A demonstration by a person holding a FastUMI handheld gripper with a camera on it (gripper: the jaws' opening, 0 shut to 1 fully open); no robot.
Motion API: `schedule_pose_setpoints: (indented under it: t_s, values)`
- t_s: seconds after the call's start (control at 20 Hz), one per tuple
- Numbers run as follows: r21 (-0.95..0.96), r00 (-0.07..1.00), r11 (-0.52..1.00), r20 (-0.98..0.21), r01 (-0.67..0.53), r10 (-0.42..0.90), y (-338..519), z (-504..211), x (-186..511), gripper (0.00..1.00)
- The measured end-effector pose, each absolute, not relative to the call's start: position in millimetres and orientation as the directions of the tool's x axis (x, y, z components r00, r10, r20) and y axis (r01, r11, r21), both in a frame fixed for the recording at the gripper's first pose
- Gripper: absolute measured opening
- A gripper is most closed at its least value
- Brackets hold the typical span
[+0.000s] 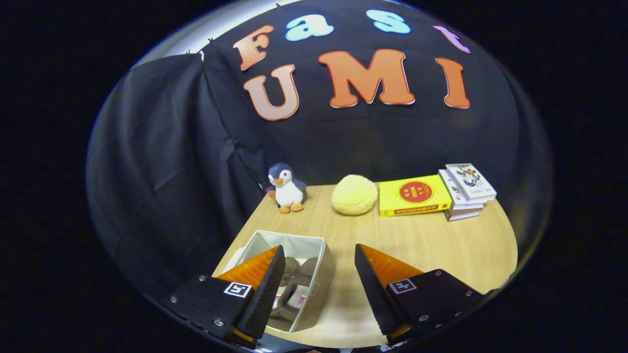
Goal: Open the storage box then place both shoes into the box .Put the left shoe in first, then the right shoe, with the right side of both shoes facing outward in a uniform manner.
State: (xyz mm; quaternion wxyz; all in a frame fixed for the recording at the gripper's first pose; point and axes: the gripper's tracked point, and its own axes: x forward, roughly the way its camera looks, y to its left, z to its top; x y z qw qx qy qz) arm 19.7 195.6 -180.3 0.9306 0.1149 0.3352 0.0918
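Shoes [294, 289] both lying in open white storage box [314, 245] on wooden table [431, 245], partly behind one finger; gripper [320, 279] spread wide, holding nothing; plush penguin [287, 189], yellow cushion [354, 194], yellow box [414, 195], book stack [466, 189] beyond

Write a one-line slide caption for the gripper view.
Open fingers hover empty over the table, beside the open box holding both shoes.

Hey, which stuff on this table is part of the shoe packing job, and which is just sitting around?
Job: storage box, open; shoes inside it; gripper, jaws open and empty above the box.

Lying about: penguin toy, yellow plush, yellow box, book stack.
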Motion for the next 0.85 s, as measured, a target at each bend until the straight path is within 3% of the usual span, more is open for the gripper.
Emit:
schedule_pose_setpoints:
  t_s: [0.35, 0.85]
  values:
    - [0.153, 0.887, 0.984, -0.438, -0.086, 0.146, 104, -122, 23, 0.96]
    - [0.070, 0.975, 0.997, -0.217, -0.041, 0.055, 27, -67, 14, 0.97]
